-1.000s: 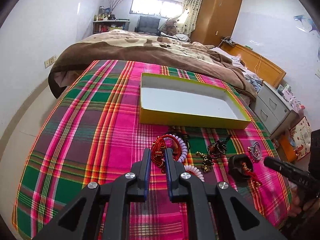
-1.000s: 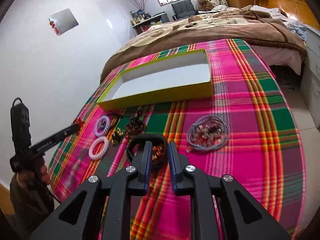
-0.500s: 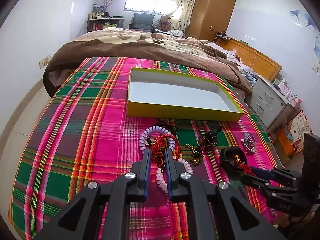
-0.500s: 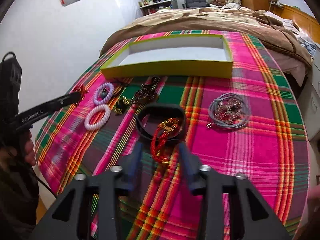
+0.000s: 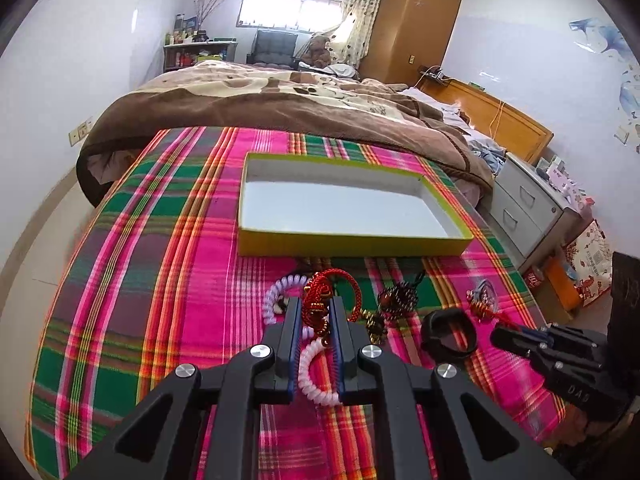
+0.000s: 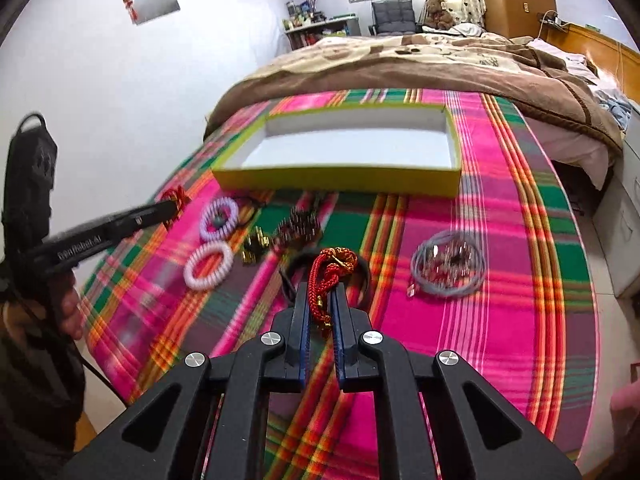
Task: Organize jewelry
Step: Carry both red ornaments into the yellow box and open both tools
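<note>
Red cord bracelet [image 5: 318,300] pinched in left gripper [image 5: 316,312]; red tassel cord [image 6: 326,280] clamped in right gripper [image 6: 320,300], both held level.

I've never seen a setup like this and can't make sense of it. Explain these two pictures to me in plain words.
There is no robot here. A person holds a two-fingered claw in each hand, and each claw carries a wide-angle camera looking along its fingers, so one picture comes from each hand.

In the left-hand picture, the left claw is shut on a red braided cord bracelet. In the right-hand picture, the right claw is shut on a red cord charm with gold beads.

Both are over a bed covered by a pink and green plaid cloth. On the cloth lie a shallow yellow box with nothing in it, two pale coil hair ties, a black band, dark beaded pieces and a grey cord bundle.
</note>
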`<state>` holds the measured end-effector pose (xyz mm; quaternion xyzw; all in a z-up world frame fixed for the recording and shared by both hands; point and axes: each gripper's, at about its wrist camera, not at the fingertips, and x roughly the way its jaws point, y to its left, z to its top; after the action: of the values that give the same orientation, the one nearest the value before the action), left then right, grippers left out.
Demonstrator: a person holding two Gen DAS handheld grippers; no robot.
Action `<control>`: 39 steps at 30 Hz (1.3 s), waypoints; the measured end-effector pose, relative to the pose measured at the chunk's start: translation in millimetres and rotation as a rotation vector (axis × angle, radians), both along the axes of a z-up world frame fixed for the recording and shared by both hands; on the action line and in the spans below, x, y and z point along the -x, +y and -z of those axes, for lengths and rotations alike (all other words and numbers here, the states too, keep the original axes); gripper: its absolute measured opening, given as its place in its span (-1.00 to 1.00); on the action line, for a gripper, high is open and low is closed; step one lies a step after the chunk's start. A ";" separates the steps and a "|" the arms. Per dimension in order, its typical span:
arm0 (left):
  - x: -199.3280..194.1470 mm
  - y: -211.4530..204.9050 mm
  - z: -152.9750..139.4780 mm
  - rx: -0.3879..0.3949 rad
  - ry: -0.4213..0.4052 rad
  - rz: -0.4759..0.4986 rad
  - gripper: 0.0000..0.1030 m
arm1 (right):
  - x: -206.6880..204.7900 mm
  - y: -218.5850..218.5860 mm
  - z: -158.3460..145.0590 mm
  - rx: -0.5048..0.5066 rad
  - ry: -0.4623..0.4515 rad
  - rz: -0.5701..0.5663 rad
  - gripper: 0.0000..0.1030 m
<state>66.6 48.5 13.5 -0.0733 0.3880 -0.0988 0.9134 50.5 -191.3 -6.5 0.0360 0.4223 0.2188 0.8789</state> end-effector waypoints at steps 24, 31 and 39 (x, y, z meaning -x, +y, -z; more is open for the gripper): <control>-141.1 3.0 -8.6 -0.032 0.007 -0.007 -0.74 | -159.8 -5.7 -17.8 0.107 -0.070 0.108 -0.81; -177.1 -1.9 11.6 -0.033 0.057 -0.016 -0.74 | -193.5 -1.8 1.5 0.165 -0.040 0.104 -0.81; -195.6 -8.0 32.9 -0.053 0.106 -0.013 -0.74 | -209.0 -1.8 18.5 0.212 -0.013 0.095 -0.81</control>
<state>262.2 40.5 -19.5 -0.0565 0.4379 -0.0785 0.8938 259.6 -193.2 -25.0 -0.0386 0.4354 0.1312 0.8898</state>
